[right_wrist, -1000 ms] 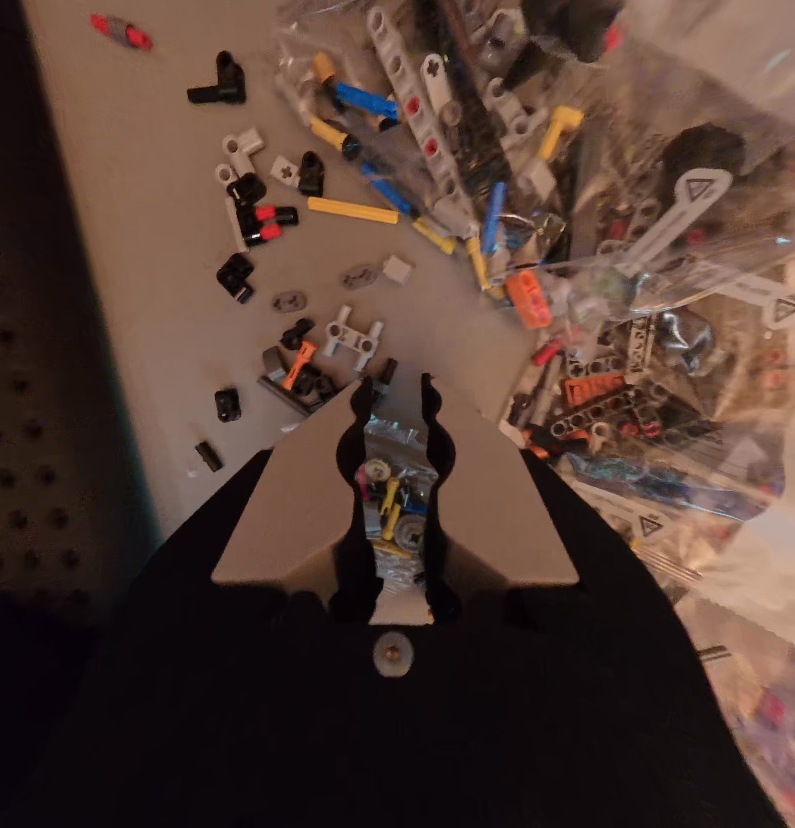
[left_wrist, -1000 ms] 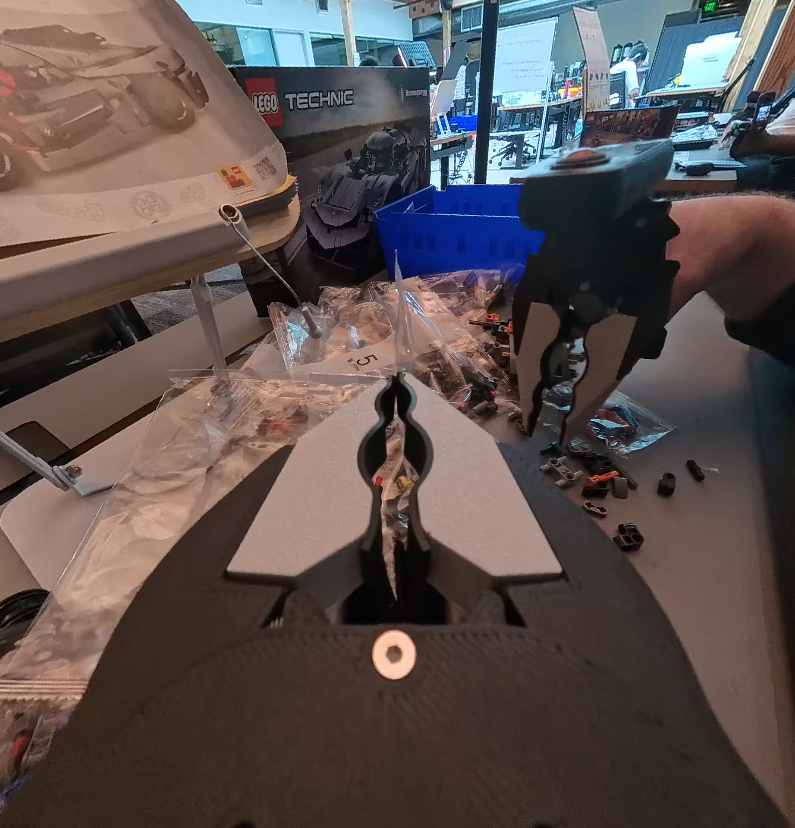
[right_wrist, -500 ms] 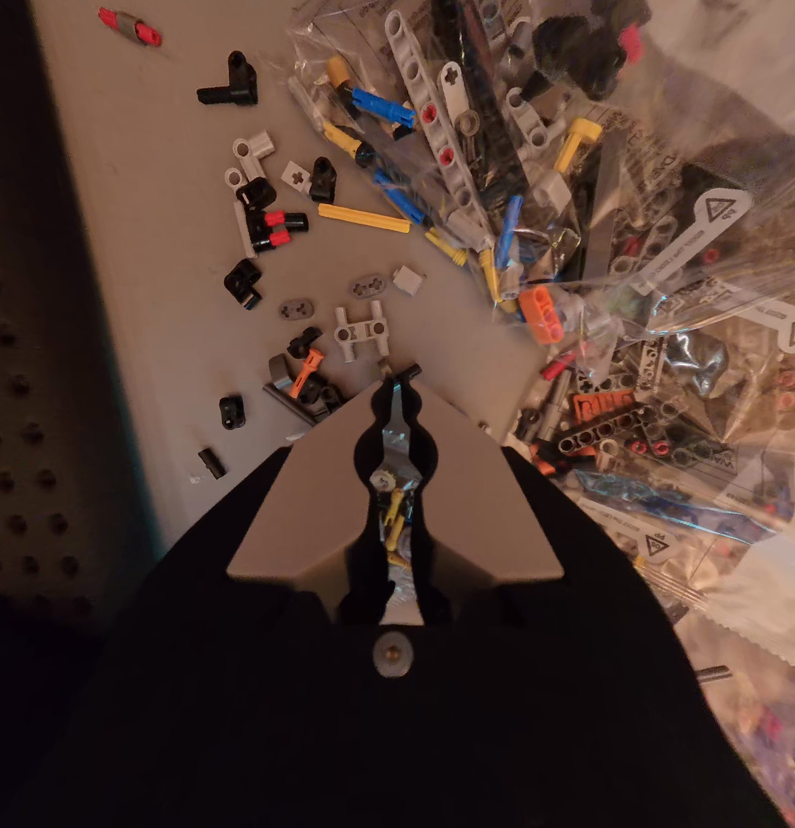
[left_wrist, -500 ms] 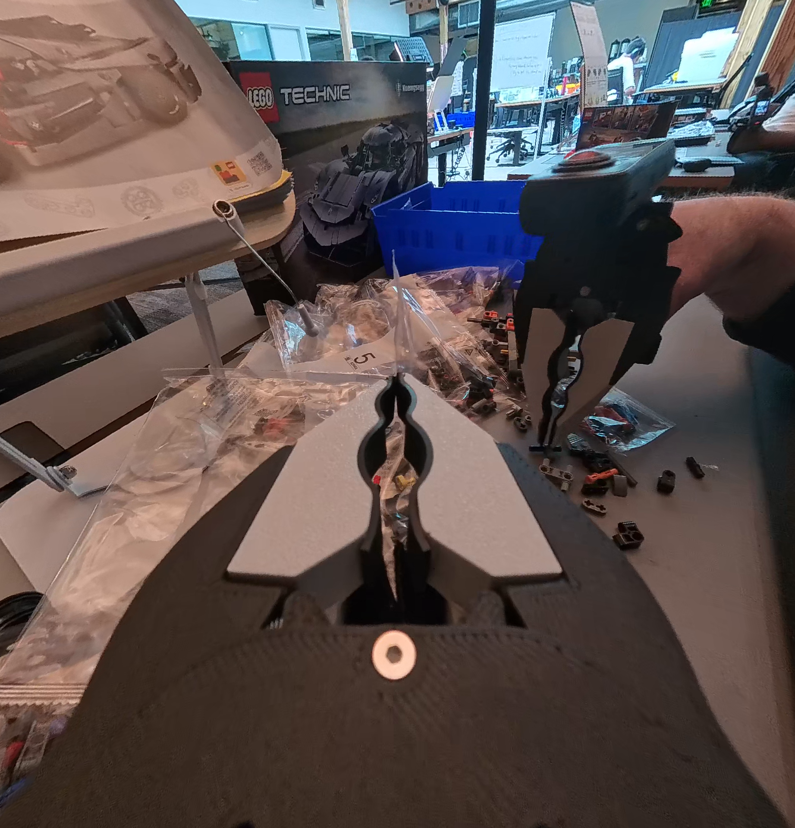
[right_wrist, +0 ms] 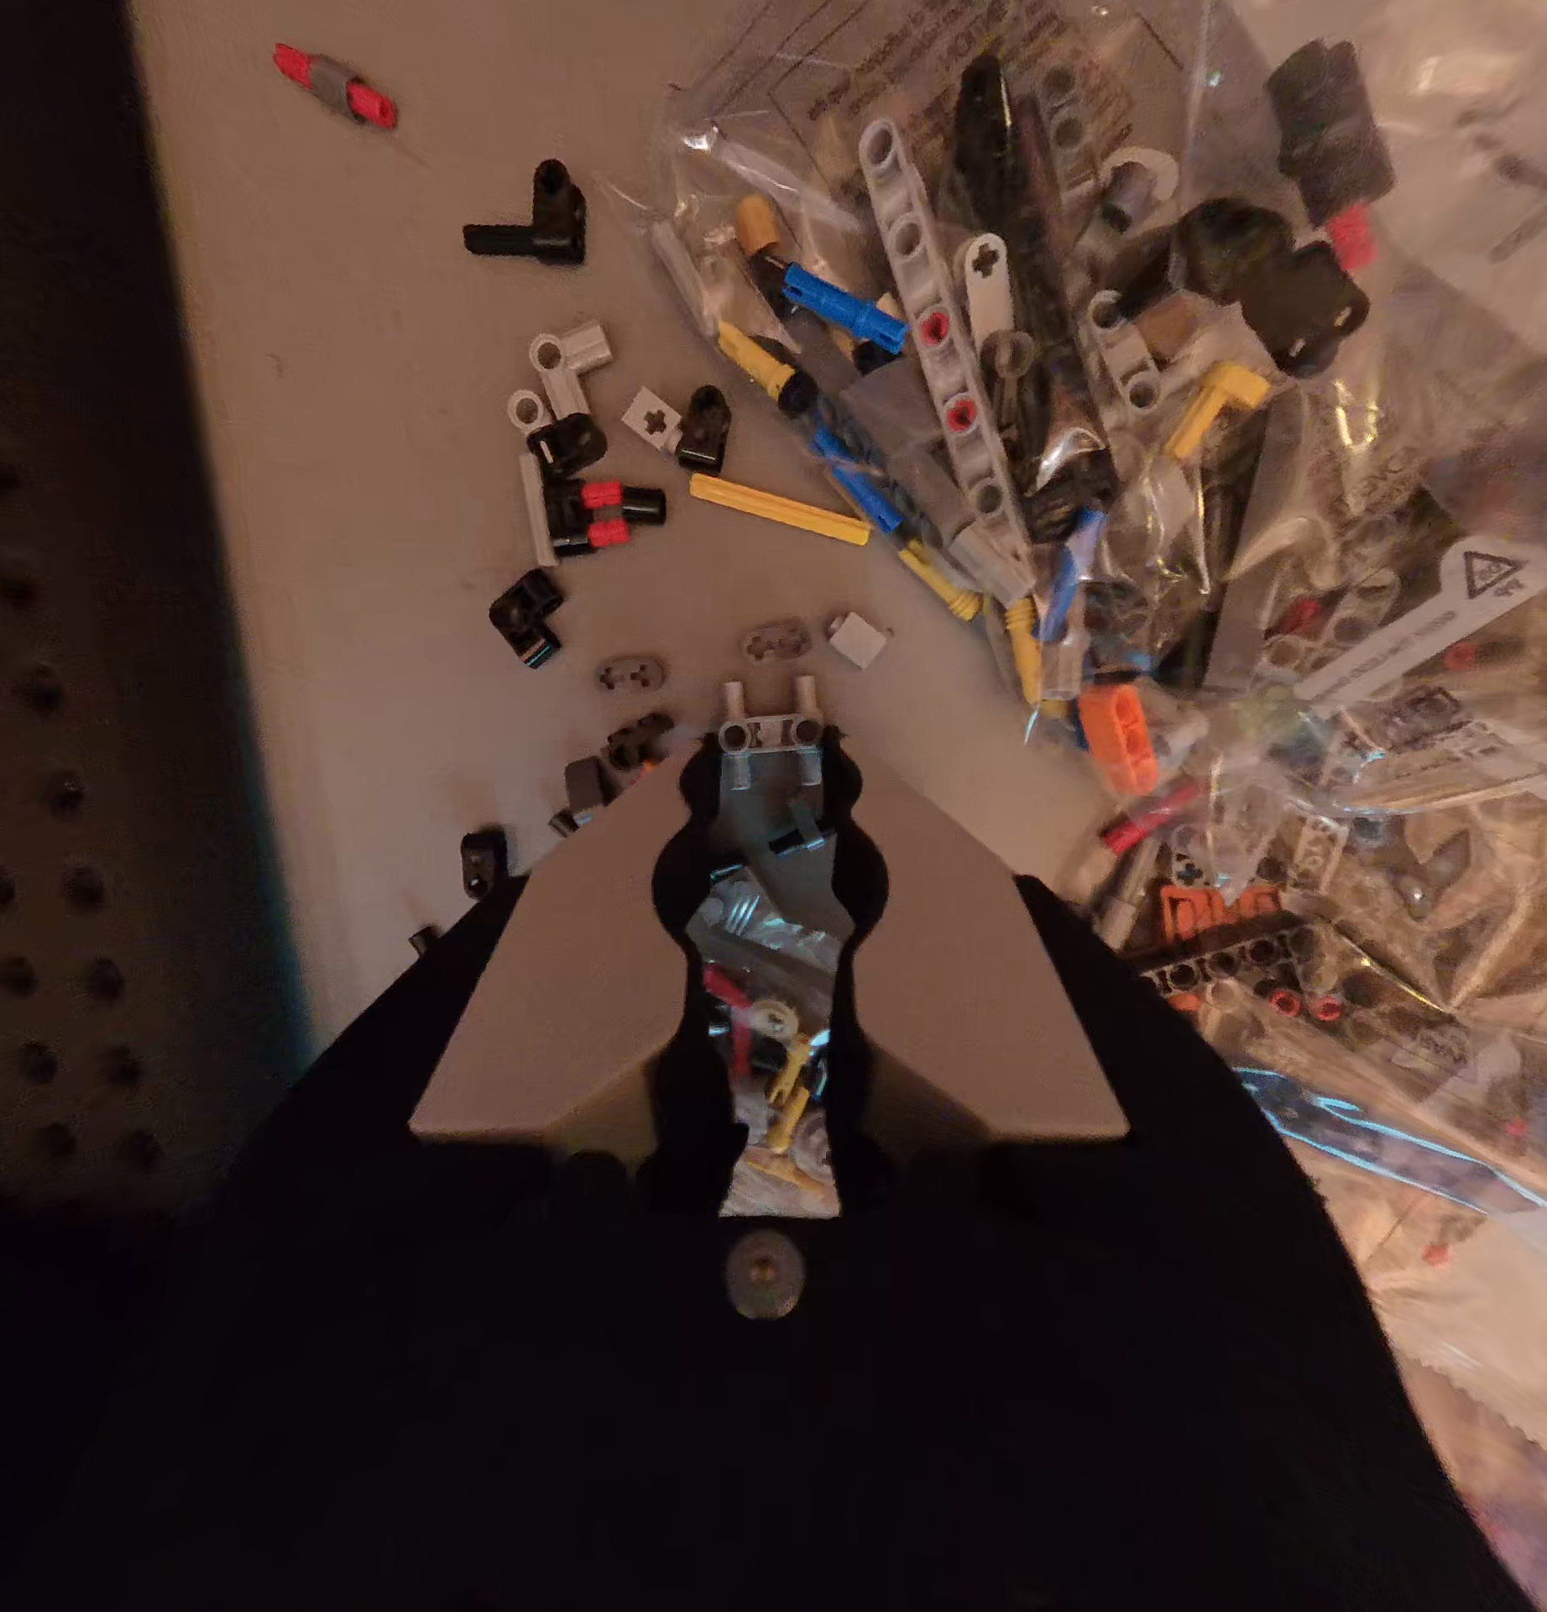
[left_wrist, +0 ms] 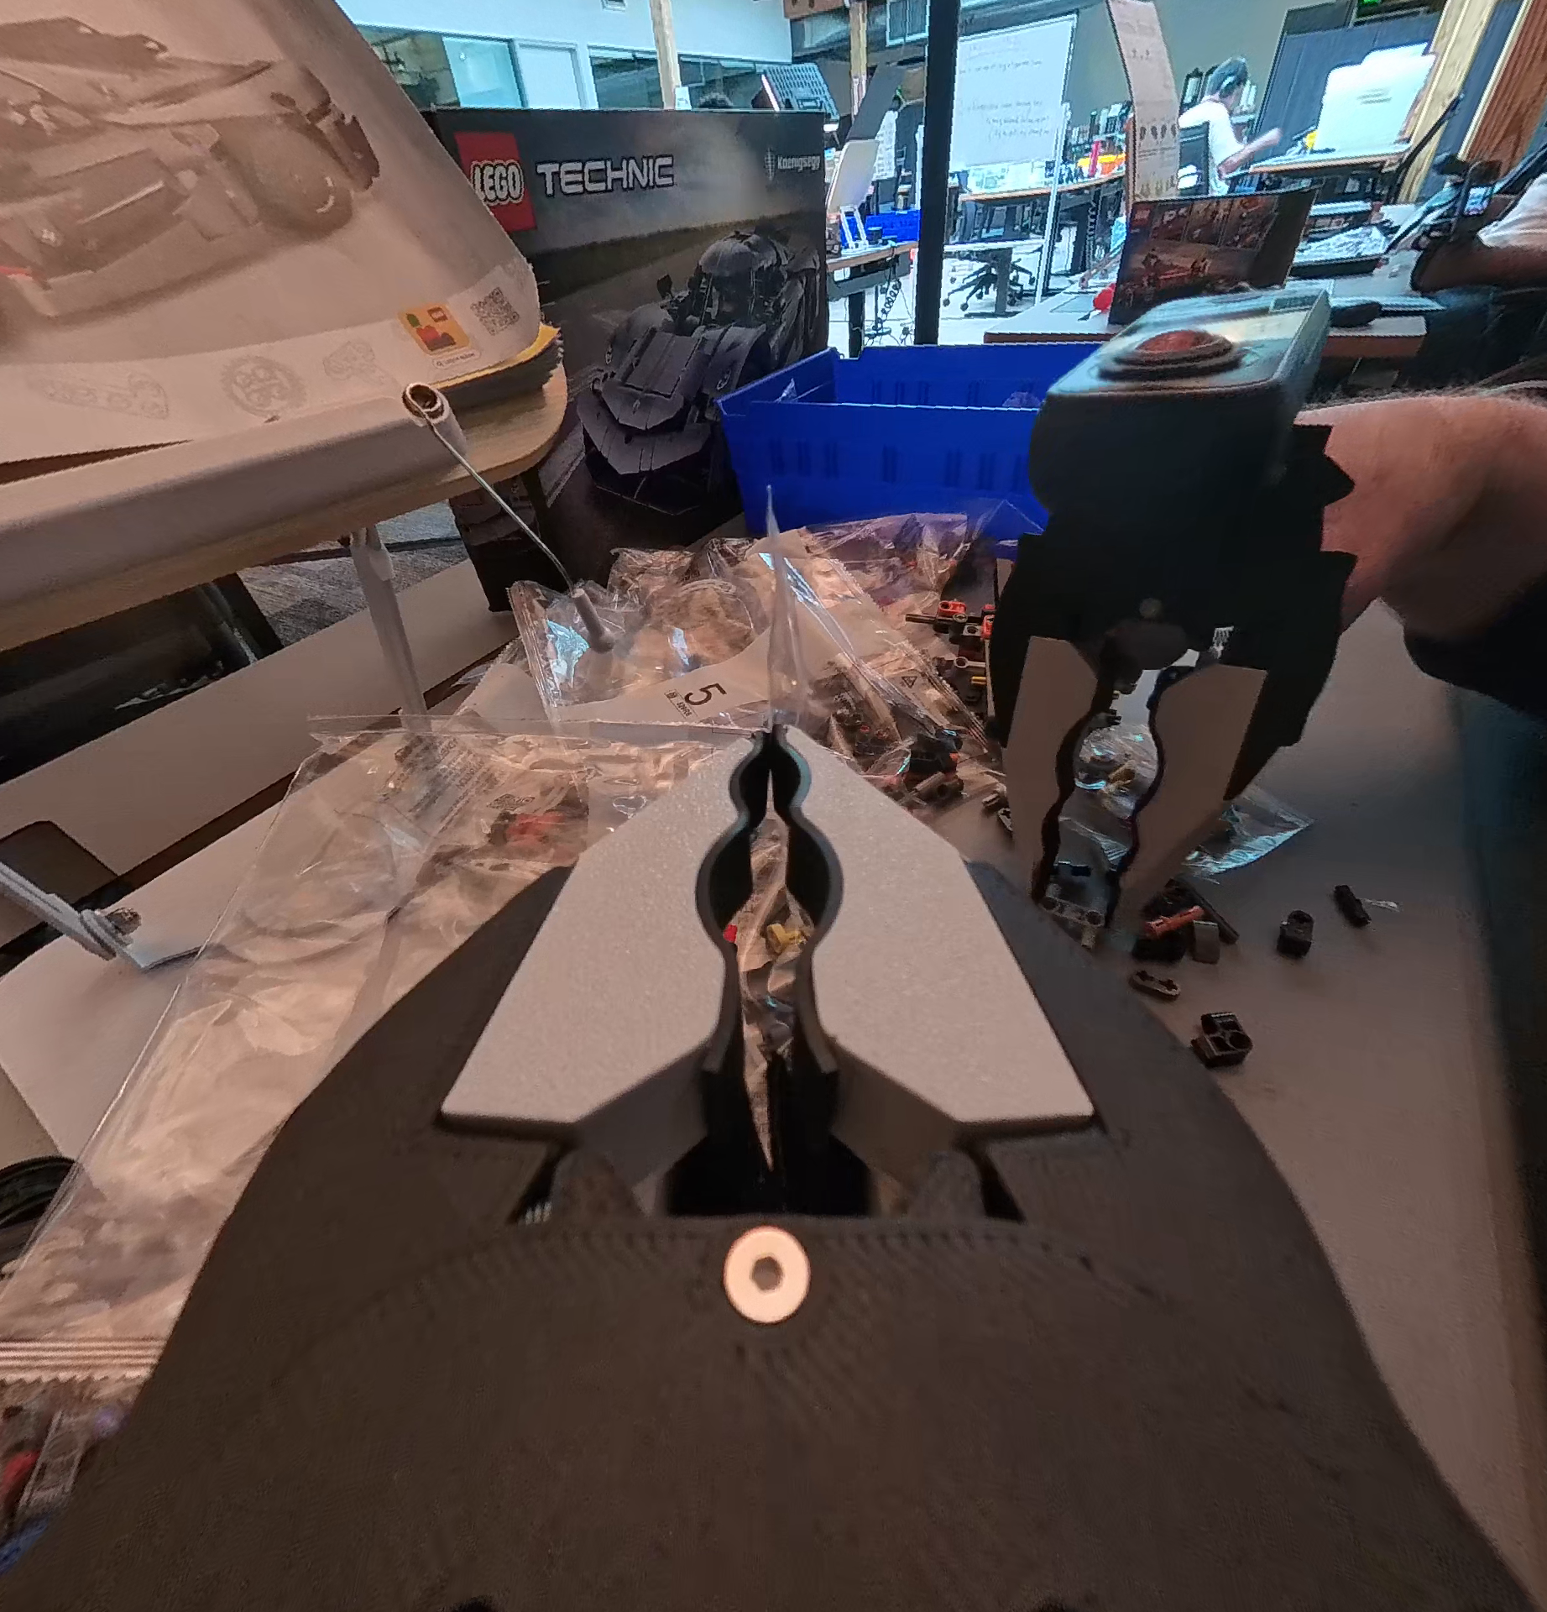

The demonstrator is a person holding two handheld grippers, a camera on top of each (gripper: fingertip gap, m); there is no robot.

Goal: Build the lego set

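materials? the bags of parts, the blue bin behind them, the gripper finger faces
Bags: thin clear plastic film, glossy; it creases, glints and shows the parts inside.
Blue bin: looks like rigid moulded plastic, smooth, with ribbed walls.
Left gripper fingers: matte light grey faces with a fine grain, on a black body with fine layer lines, likely 3D-printed plastic. Can't confirm.
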